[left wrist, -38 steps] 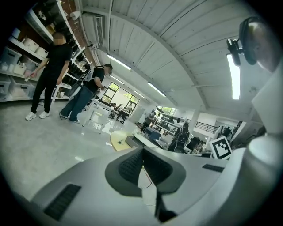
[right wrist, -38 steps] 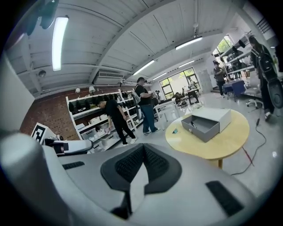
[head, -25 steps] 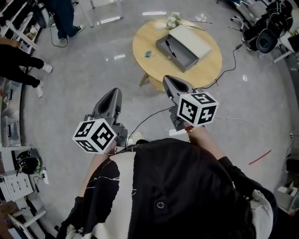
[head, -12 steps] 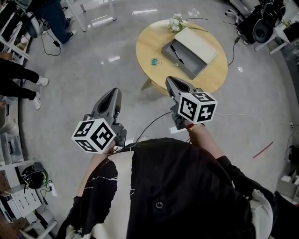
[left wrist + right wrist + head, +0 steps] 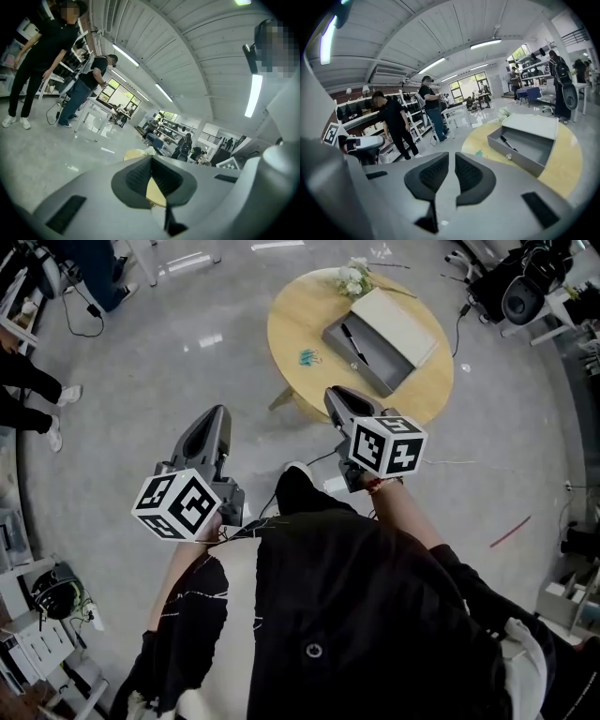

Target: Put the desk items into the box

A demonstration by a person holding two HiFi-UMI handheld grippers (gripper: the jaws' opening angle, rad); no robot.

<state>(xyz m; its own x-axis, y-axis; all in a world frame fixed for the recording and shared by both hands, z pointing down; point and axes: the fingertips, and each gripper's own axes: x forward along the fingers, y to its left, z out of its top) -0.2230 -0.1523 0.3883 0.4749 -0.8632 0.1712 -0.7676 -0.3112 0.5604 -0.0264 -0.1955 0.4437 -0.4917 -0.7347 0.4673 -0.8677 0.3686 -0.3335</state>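
Note:
A round wooden table [image 5: 424,390] stands ahead of me on the grey floor. An open grey box [image 5: 367,354] lies on it with a black pen [image 5: 353,345] inside, and its pale lid [image 5: 396,322] leans behind it. Teal clips [image 5: 307,356] lie left of the box. Both grippers hang in the air short of the table. My left gripper [image 5: 217,413] is shut and holds nothing. The jaws of my right gripper [image 5: 336,393] are opening, with a narrow gap and nothing between them. The right gripper view shows the box [image 5: 525,146], the pen [image 5: 506,140] and the clips [image 5: 478,153].
White flowers [image 5: 354,279] lie at the table's far edge. A cable [image 5: 464,329] runs across the floor to the right of the table. People [image 5: 28,390] stand at the left, and chairs and gear [image 5: 525,292] crowd the top right. Shelving [image 5: 47,634] lines the lower left.
The person has stepped forward: a shoe now shows between the grippers and the table looks slightly nearer. Both grippers stay raised in front of the body.

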